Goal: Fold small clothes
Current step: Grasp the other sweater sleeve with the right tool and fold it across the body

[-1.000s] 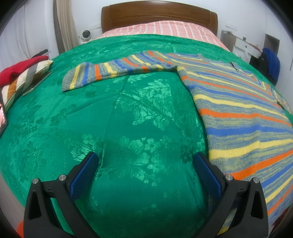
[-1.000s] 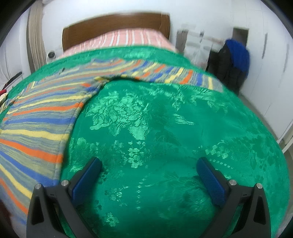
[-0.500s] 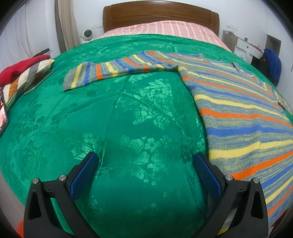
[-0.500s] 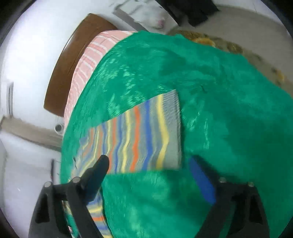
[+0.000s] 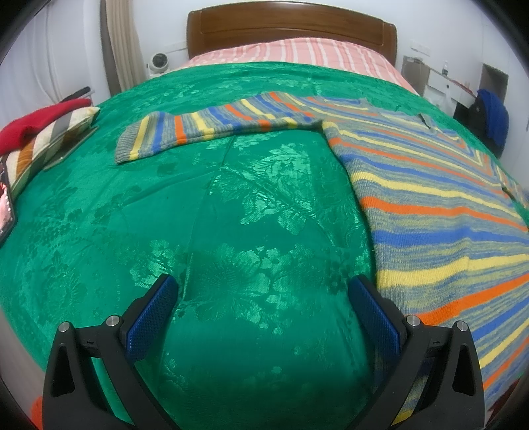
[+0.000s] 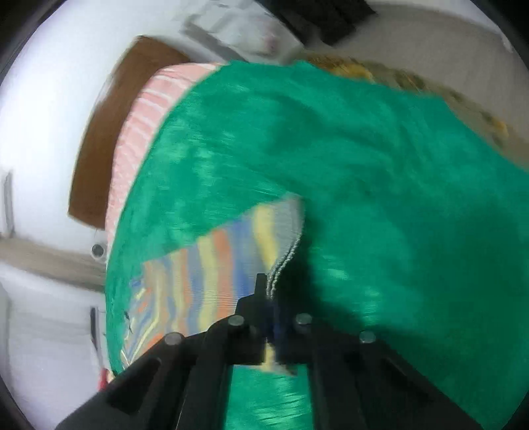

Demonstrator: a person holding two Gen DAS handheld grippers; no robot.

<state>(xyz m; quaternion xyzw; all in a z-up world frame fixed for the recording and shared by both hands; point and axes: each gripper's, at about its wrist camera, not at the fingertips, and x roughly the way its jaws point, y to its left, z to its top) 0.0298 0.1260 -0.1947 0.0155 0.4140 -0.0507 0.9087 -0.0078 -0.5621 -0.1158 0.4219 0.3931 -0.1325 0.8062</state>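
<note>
A striped knit sweater (image 5: 436, 205) in grey, blue, yellow and orange lies flat on the green bedspread (image 5: 231, 231). Its one sleeve (image 5: 205, 127) stretches out to the left. My left gripper (image 5: 264, 314) is open and empty, low over the bedspread beside the sweater's left hem. In the blurred right wrist view my right gripper (image 6: 272, 297) is shut on the cuff end of the other sleeve (image 6: 231, 268), and the cuff is lifted off the bedspread (image 6: 380, 198).
A red garment on a striped cushion (image 5: 43, 129) lies at the bed's left edge, with a phone (image 5: 6, 201) near it. The wooden headboard (image 5: 291, 29) and pink striped sheet (image 5: 297, 54) are at the far end. A dark bag (image 5: 489, 115) stands right.
My right gripper turned, reached the far sleeve's cuff and closed on it. The left gripper stayed nearly still, open over the bedspread.
</note>
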